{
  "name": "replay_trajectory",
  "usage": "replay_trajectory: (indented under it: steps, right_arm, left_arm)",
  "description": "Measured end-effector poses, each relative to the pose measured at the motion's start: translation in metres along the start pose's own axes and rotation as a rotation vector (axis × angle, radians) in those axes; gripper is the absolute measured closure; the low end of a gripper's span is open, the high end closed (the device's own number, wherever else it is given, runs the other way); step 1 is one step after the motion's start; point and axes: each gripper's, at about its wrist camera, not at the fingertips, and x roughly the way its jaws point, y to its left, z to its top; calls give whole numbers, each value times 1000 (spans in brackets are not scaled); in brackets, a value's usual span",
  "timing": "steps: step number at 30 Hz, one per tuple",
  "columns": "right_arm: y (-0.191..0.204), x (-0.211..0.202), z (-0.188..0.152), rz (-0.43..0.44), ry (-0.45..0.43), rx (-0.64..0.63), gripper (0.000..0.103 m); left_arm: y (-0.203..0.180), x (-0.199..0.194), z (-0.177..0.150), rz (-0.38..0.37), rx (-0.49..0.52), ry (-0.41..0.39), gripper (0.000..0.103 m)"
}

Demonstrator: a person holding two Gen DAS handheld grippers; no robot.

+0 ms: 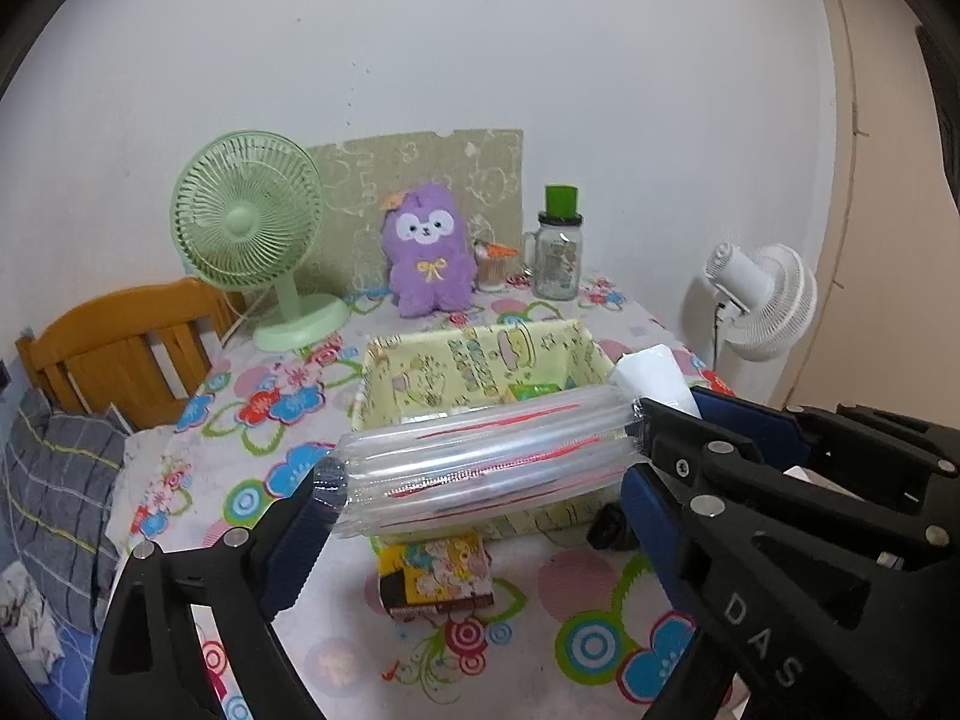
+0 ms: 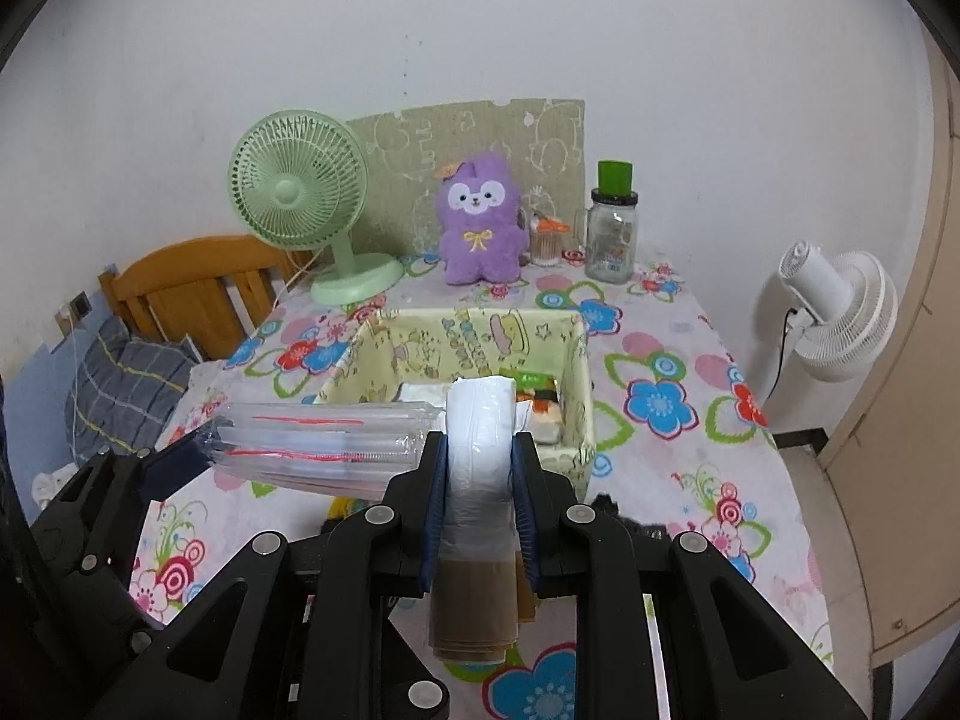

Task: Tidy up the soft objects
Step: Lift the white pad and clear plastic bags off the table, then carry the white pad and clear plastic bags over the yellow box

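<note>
My left gripper [image 1: 480, 474] is shut on a clear plastic pack with red lines [image 1: 480, 462], held crosswise just above the near wall of the yellow patterned fabric box [image 1: 480, 354]. The pack also shows in the right wrist view [image 2: 312, 444]. My right gripper [image 2: 480, 462] is shut on a white plastic-wrapped roll with a brown lower part [image 2: 480, 456], held upright at the box's near edge [image 2: 468, 330]. The roll's white tip shows in the left wrist view [image 1: 651, 375]. A purple plush toy [image 2: 478, 219] sits at the table's back.
A green desk fan [image 2: 300, 192], a glass jar with green lid [image 2: 612, 228] and a small cup [image 2: 546, 240] stand at the back. A small colourful box [image 1: 435, 576] and a black object [image 1: 612, 531] lie before the fabric box. A white fan [image 2: 840, 312] stands right; a wooden chair [image 2: 192, 294] stands left.
</note>
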Motion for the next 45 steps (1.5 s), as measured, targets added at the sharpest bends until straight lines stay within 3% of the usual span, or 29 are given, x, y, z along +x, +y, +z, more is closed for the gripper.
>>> replay_trajectory:
  steps: [3,45]
  right_arm:
    - [-2,1,6,-4,-6,-5,79]
    - [-27,109,55,10,54,-19,79]
  left_arm:
    - [2,5,6,-25,-23,3,10]
    - [12,111,45,0,-27,88,10]
